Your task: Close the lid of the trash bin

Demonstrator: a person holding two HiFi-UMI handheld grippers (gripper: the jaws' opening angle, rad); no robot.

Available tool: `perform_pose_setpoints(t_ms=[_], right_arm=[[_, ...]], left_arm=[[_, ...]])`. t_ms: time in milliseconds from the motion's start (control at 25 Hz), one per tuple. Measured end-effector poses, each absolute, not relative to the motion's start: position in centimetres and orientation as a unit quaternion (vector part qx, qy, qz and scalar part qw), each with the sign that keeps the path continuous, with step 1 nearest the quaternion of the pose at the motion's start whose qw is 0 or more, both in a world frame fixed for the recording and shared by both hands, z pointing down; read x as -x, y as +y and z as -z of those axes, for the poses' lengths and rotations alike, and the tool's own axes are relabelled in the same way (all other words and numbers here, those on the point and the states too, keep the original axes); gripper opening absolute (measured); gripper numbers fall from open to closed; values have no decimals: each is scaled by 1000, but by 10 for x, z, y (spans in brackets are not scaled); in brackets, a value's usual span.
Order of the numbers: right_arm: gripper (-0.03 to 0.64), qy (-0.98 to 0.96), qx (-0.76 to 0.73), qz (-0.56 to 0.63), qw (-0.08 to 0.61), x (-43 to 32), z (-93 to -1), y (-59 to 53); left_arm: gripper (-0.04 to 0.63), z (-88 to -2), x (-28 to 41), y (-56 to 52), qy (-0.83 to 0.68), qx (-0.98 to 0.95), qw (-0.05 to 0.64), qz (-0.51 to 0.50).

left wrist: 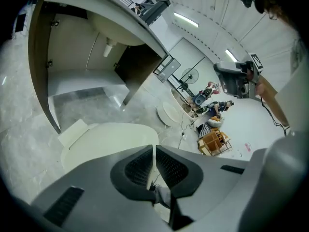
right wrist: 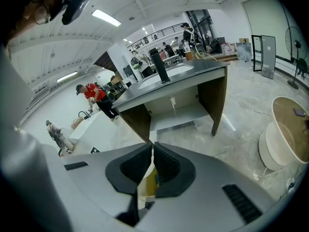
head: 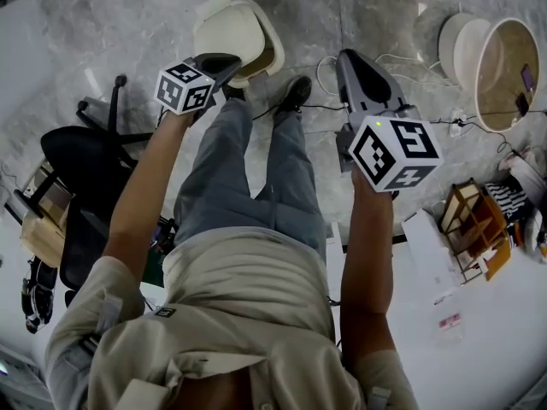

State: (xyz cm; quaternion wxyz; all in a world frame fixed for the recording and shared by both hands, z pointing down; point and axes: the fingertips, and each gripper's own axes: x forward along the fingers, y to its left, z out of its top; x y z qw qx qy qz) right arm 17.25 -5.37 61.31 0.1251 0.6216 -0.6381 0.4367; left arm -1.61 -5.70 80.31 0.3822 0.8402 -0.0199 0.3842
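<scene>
The cream trash bin (head: 238,34) stands on the marble floor just beyond my feet. Its lid (left wrist: 108,139) looks flat on top of the bin, with a small tab (left wrist: 72,132) at its far left. In the head view a tan strip shows along the bin's right rim, and I cannot tell whether the lid sits fully down. My left gripper (head: 232,61) hovers over the bin's near edge, jaws shut and empty (left wrist: 154,146). My right gripper (head: 349,60) is held to the right of the bin, apart from it, also shut on nothing (right wrist: 151,144).
A black office chair (head: 85,165) stands at the left. Cables (head: 325,79) trail over the floor by my shoe (head: 295,92). A round beige tub (head: 504,71) and a wooden crate (head: 474,229) are at the right. A sink counter (right wrist: 178,76) stands ahead.
</scene>
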Motion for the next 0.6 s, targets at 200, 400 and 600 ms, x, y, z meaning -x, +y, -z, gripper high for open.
perform_pose_setpoints(t_ms=[200,400,600], right_arm=[[27,-636,-619,-443,126,-173,-622,-51],[26,-633,-618,-448,127,-179,-630,-47],[26,-630,-618,-453,127,-184,-638,-44]], left_arm=[[17,-816,15,-45,-15,-833,389,-394],[17,-826,13,-38,-10,-828,390,-403],[17,-841,10,-27,-4,-820,391,-417]])
